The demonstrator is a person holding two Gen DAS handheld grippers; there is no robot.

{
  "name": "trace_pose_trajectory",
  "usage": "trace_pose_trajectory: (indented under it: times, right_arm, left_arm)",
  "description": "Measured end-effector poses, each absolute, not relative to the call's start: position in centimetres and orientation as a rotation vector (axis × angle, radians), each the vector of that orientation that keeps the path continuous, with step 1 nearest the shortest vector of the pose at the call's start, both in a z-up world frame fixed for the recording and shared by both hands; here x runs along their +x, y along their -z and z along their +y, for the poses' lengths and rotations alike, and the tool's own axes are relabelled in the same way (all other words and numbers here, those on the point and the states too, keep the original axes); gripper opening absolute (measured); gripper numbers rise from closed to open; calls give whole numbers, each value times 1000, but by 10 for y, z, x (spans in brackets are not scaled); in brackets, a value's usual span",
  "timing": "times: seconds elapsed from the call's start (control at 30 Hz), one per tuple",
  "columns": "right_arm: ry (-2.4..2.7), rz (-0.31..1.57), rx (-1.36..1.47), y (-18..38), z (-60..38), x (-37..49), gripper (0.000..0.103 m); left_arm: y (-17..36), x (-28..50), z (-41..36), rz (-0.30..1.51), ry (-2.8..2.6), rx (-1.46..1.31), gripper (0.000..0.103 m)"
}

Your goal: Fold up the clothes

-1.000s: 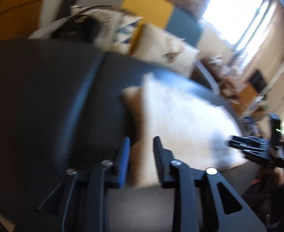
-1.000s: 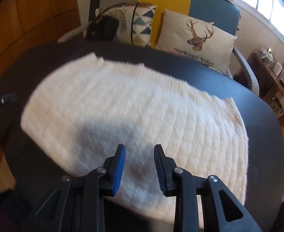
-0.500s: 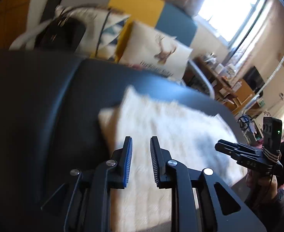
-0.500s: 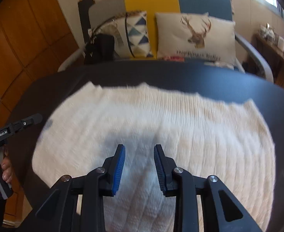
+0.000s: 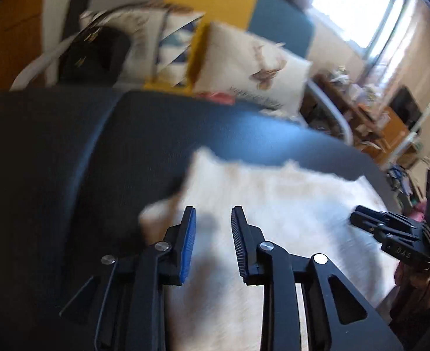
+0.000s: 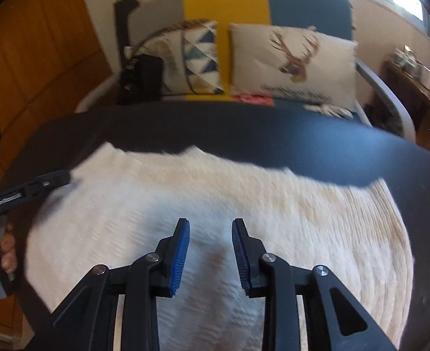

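Over white sweater (image 6: 244, 193), both hand-held grippers apart, prob. empty.

Sweater (image 6: 273, 219) near edge cut off by frame; knit blurred. Deer cushion (image 6: 294, 64) lettering smeared, unreadable.

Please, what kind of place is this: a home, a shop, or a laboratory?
Most likely a home living room: a sofa with a deer cushion, a window, and a white sweater spread on a dark table.
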State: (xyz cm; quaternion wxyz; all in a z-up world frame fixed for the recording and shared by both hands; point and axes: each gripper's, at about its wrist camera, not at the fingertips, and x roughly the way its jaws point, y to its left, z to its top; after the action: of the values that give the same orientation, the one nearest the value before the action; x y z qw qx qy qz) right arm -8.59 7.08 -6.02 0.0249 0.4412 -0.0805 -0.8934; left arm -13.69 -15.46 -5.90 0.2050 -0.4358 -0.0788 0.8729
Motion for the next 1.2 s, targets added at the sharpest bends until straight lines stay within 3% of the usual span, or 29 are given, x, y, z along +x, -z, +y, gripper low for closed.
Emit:
trace_pose_trajectory:
  times: [0.1, 0.23, 0.3, 0.37, 0.53, 0.63, 0.7, 0.73, 0.77, 0.8, 0.87, 0.93, 1.0, 1.03, 1.07, 1.1, 1.2]
  right_arm:
    - [2667, -172, 1443, 65, 59, -106, 29]
    - [2629, -31, 1578, 100, 40, -134, 29]
    - [2663, -37, 1547, 105, 38, -134, 22]
    - [2673, -93, 1514, 101, 41, -129, 3]
    - [2693, -199, 1479, 96, 56, -124, 0]
    - [2740, -253, 1391, 81, 63, -117, 0]
    - [2701, -268, 1397, 80, 64, -121, 0]
    - [2683, -292, 1397, 80, 65, -120, 10]
    - [2664, -316, 1396, 81, 65, -119, 31]
    - [2634, -320, 1426, 85, 65, -120, 32]
    - [2606, -280, 1502, 101, 62, -124, 33]
    - [2603, -230, 1516, 114, 55, -126, 33]
    - [2659, -111, 1505, 113, 43, -125, 28]
    - [2670, -94, 1494, 111, 40, -125, 13]
    - [2681, -80, 1482, 109, 37, -126, 4]
    - [2688, -90, 1475, 108, 37, -126, 4]
    - [2707, -165, 1442, 102, 45, -128, 3]
  left_arm:
    - [51, -158, -112, -120, -2334, -1223, 27]
    - [90, -180, -66, 144, -2279, -1397, 27]
    - [88, -170, -69, 156, -2308, -1342, 28]
    - [89, -164, -72, 158, -2310, -1326, 26]
    - [88, -165, -78, 155, -2308, -1301, 3]
    - [82, -168, -86, 115, -2342, -1281, 3]
    - [86, -174, -91, 92, -2338, -1338, 8]
    - [89, -175, -91, 94, -2311, -1372, 20]
    - [91, -172, -90, 104, -2291, -1371, 29]
    - [93, -170, -89, 115, -2271, -1369, 32]
    - [96, -164, -83, 153, -2236, -1350, 53]
    - [100, -162, -73, 204, -2217, -1339, 66]
    - [101, -162, -63, 278, -2243, -1334, 66]
    - [100, -163, -62, 268, -2252, -1328, 55]
    - [100, -164, -61, 259, -2260, -1321, 20]
    - [99, -166, -61, 237, -2267, -1319, 10]
    - [97, -171, -75, 97, -2285, -1308, 6]
